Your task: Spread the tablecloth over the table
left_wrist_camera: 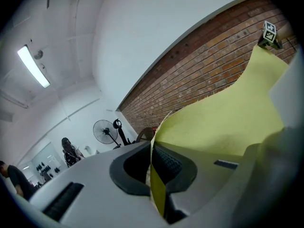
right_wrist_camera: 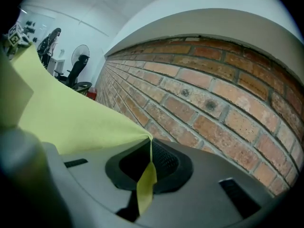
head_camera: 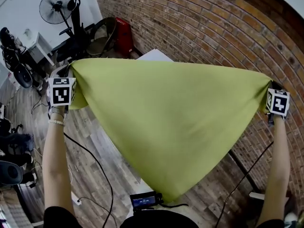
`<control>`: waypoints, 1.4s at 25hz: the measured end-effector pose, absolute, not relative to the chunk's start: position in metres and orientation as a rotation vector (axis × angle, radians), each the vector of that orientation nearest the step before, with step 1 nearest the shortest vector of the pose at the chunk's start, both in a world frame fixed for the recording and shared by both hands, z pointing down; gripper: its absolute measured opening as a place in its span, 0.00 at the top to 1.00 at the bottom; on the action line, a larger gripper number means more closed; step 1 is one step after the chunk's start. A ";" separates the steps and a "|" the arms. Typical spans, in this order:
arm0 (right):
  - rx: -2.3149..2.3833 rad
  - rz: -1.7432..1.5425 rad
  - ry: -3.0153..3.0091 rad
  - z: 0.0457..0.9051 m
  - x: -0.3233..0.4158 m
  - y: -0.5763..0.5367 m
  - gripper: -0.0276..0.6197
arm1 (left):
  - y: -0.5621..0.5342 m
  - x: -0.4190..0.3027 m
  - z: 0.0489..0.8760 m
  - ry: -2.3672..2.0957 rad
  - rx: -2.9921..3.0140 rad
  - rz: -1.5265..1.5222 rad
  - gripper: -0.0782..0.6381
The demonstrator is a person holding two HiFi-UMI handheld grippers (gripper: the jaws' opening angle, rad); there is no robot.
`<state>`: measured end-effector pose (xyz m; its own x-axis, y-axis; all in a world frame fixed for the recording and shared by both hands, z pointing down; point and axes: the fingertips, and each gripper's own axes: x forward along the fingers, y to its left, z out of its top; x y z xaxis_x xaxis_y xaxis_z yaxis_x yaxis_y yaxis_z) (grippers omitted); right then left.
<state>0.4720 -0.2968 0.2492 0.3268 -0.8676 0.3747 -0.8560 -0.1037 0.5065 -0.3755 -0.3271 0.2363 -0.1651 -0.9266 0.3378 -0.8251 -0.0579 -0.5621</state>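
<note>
A yellow-green tablecloth (head_camera: pixel 171 122) hangs stretched in the air between both grippers, its lower corner drooping toward me. My left gripper (head_camera: pixel 71 72) is shut on the cloth's left corner, and cloth (left_wrist_camera: pixel 156 189) shows pinched between its jaws in the left gripper view. My right gripper (head_camera: pixel 269 85) is shut on the right corner, where a strip of cloth (right_wrist_camera: pixel 147 179) pokes out between the shut jaws. The white table (head_camera: pixel 154 55) is almost wholly hidden under the cloth; only its far corner shows.
A brick wall (head_camera: pixel 213 27) runs along the right. A standing fan (head_camera: pixel 56 7), a black chair (head_camera: pixel 102 34) and a red object (head_camera: pixel 124 34) stand at the far end. Cables (head_camera: pixel 95 160) lie on the wooden floor, and a small device (head_camera: pixel 144 201) sits near me.
</note>
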 end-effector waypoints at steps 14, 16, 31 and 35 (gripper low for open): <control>1.863 0.011 -1.404 0.301 0.442 -0.380 0.91 | -0.459 -0.385 0.306 1.970 -1.976 -1.203 0.87; 1.840 0.008 -1.385 0.312 0.441 -0.389 0.91 | -0.472 -0.384 0.320 1.978 -1.988 -1.218 0.87; 1.741 0.085 -1.264 0.409 0.432 -0.434 0.91 | -0.542 -0.378 0.437 1.820 -2.045 -1.475 0.87; 1.711 0.105 -1.237 0.439 0.430 -0.437 0.91 | -0.544 -0.375 0.472 1.781 -2.059 -1.550 0.87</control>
